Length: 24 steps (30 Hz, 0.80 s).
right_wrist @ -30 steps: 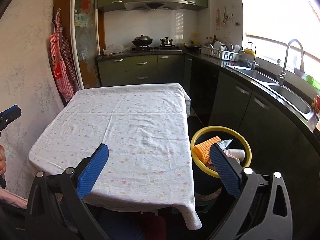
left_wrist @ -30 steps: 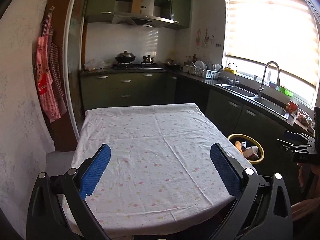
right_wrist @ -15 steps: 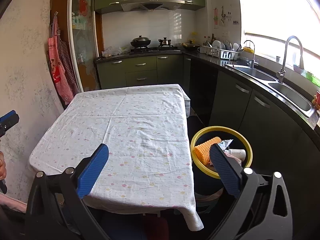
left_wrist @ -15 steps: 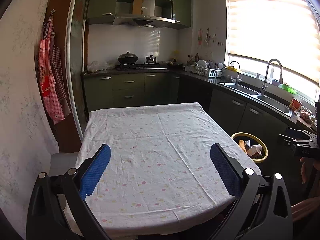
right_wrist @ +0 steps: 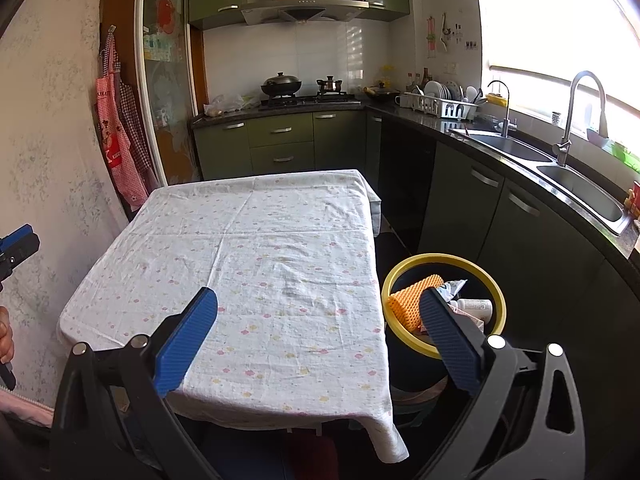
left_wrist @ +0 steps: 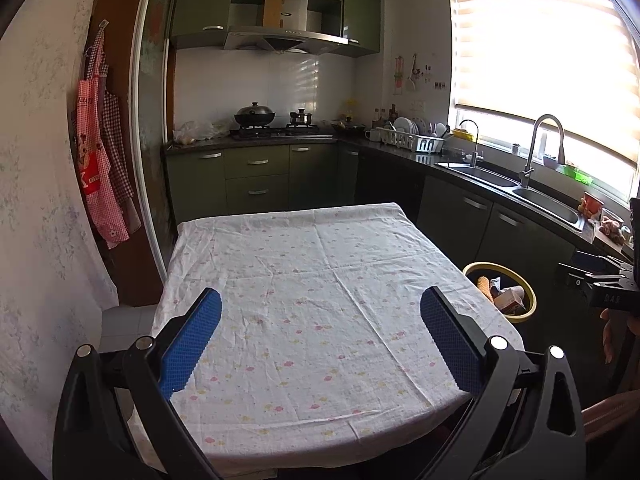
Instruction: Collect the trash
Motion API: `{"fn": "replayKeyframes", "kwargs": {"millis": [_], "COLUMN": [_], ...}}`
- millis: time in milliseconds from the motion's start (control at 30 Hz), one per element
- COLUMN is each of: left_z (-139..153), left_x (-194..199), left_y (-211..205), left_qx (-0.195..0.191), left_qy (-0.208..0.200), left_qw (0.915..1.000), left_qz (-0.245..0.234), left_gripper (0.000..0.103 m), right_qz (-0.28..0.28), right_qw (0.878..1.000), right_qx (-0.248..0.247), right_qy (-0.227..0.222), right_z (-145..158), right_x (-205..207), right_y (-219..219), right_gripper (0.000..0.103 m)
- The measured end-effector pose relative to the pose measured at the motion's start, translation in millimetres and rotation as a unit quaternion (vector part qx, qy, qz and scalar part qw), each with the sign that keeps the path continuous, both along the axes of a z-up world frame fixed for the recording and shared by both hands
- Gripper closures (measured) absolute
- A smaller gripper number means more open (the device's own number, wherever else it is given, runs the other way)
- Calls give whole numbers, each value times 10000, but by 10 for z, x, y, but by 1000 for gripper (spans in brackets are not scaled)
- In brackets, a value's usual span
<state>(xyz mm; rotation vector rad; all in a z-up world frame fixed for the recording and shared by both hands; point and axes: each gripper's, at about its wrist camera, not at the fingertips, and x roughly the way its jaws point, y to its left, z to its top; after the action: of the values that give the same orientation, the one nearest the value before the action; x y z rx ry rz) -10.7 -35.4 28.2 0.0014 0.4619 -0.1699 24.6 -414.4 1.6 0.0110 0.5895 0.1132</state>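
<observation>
Both grippers hang with fingers spread wide, gripping nothing: the left gripper [left_wrist: 320, 334] over the near half of the table [left_wrist: 304, 280], the right gripper [right_wrist: 318, 330] at its near right corner. Trash [right_wrist: 416, 300] lies in the bin [right_wrist: 400, 276], just behind the right finger [right_wrist: 448, 340].

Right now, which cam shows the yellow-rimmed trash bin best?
Right wrist. The yellow-rimmed trash bin sits close, beside the table, its rim nearly whole, with the orange foam net and a white bottle visible inside; one fingertip overlaps it. In the left wrist view it is small, far right and partly cut by the tablecloth edge.
</observation>
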Motion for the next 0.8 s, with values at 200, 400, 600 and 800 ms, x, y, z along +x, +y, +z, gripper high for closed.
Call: {"fn": "replayKeyframes", "kwargs": {"millis": [200, 400, 600, 800], "left_z": [-17, -31, -47, -73], "left_x": [14, 32, 29, 44], "left_y": [-1, -22, -37, -39], "left_qx": [-3, 5, 7, 3], "left_qy": [52, 87, 95, 149], "left_qw": [10000, 9999, 9999, 9998], "left_qz": [-30, -50, -72, -93], "left_gripper": [5, 5, 5, 5], "right_qz": [-32, -32, -28, -31], "right_qw": [10000, 10000, 10000, 10000], "right_qx": [45, 63, 69, 79], "right_qy": [18, 22, 24, 39], "right_z": [-34, -47, -47, -72], "right_x": [8, 10, 10, 12], "right_y": [-11, -27, -31, -27], "right_gripper": [7, 7, 7, 7]}}
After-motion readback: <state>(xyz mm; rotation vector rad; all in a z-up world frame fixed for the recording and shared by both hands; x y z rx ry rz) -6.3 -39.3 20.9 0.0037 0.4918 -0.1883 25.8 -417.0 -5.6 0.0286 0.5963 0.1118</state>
